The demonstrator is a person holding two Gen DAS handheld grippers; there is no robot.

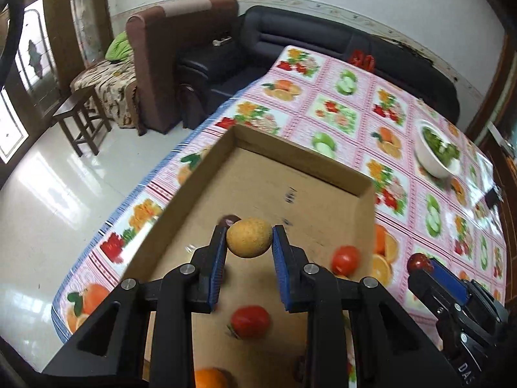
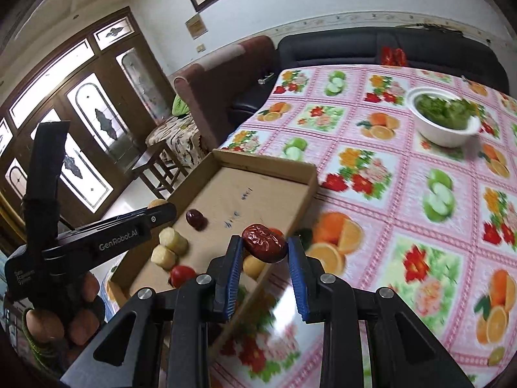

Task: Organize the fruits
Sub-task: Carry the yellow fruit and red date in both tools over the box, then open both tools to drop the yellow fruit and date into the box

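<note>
My left gripper [image 1: 249,237] is shut on a round tan fruit [image 1: 249,237], held above the shallow cardboard tray [image 1: 303,158]. Red tomatoes [image 1: 250,321] [image 1: 345,259], an orange [image 1: 210,378] and a dark red date [image 1: 230,219] lie in the tray below. In the right wrist view my right gripper [image 2: 264,247] is shut on a wrinkled red date [image 2: 264,247] over the cardboard tray's [image 2: 268,161] right wall. That tray holds another date [image 2: 195,219], two pale cut pieces [image 2: 173,241], a tomato [image 2: 182,274] and a yellowish fruit [image 2: 253,265]. The left gripper's black body [image 2: 106,239] shows at left, in a hand.
The table wears a pink fruit-print cloth [image 1: 352,103] [image 2: 404,213]. A white bowl of green leaves [image 1: 434,150] [image 2: 444,118] stands at the far right. Beyond the table are a dark sofa [image 1: 323,37], a brown armchair [image 1: 168,51] and a wooden stool [image 1: 80,119].
</note>
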